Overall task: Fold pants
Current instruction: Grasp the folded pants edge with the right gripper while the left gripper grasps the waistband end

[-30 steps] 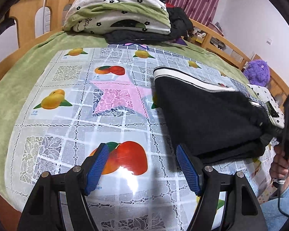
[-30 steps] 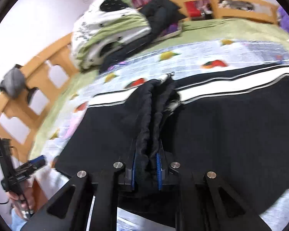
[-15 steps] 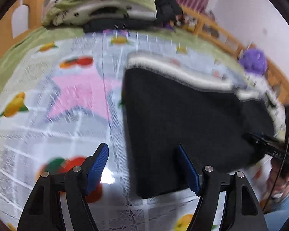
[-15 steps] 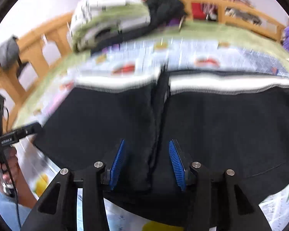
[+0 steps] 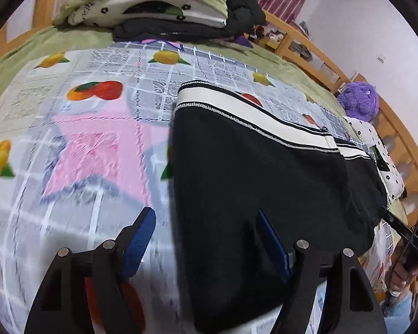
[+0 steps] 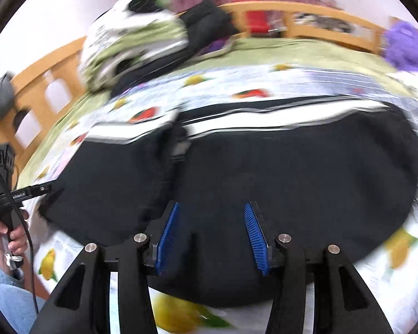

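Note:
The black pants (image 5: 253,178) with a white side stripe (image 5: 250,111) lie folded flat on the fruit-print cloth (image 5: 97,128). My left gripper (image 5: 206,239) is open over the pants' near left edge, one blue pad over cloth, the other over the fabric. In the right wrist view the pants (image 6: 292,172) fill the middle, with a bunched ridge (image 6: 175,150) near the stripe. My right gripper (image 6: 211,228) is open and empty above the pants' near edge. The other hand-held gripper (image 6: 19,194) shows at the left.
A pile of folded bedding and dark clothes (image 5: 153,5) sits at the far end of the bed. A purple plush toy (image 5: 359,100) and a spotted pillow (image 5: 381,158) lie at the right. A wooden bed rail (image 5: 315,47) runs behind.
My right gripper has opened and let go of the bunched pants fabric, which now lies flat. My left gripper has moved right, over the pants' left edge.

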Tool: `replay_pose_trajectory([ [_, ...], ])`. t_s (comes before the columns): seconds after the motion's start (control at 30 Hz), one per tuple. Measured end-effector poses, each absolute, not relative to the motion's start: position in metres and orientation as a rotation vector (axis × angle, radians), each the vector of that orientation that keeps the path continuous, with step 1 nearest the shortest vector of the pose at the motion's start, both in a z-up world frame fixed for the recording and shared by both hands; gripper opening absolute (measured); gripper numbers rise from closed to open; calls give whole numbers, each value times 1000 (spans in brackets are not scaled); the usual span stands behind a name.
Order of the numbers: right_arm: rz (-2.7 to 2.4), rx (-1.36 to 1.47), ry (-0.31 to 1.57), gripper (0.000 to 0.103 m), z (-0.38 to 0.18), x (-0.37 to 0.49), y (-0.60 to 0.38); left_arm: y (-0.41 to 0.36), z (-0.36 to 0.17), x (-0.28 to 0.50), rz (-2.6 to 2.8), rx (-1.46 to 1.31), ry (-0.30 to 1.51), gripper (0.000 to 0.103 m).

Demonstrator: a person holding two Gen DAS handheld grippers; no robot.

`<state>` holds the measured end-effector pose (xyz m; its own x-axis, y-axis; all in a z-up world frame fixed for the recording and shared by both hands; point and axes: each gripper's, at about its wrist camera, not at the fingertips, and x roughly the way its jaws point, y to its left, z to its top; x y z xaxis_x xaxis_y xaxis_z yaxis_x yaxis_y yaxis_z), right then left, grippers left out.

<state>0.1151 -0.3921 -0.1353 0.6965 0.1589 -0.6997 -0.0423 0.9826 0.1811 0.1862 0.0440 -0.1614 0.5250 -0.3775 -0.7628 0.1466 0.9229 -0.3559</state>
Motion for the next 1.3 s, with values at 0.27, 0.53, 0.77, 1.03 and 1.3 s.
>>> replay_pose_trajectory([
  [0.27,-138,301,838,48,-153,68,-489,34,-170,216,-317,-300,988,60],
  [0.53,-85,558,819,5,-182,115,-514,27,-165,229,-297,-303,1011,10],
  [0.77,-139,533,788,4,-157,136,-487,37,-91,225,-348,-325,890,9],
  [1.03,176,549,862,4,-137,131,-412,127,-51,185,-204,-272,795,9],
  [1.3,217,494,958,21,-168,115,-395,172,-127,174,-72,-358,907,14],
])
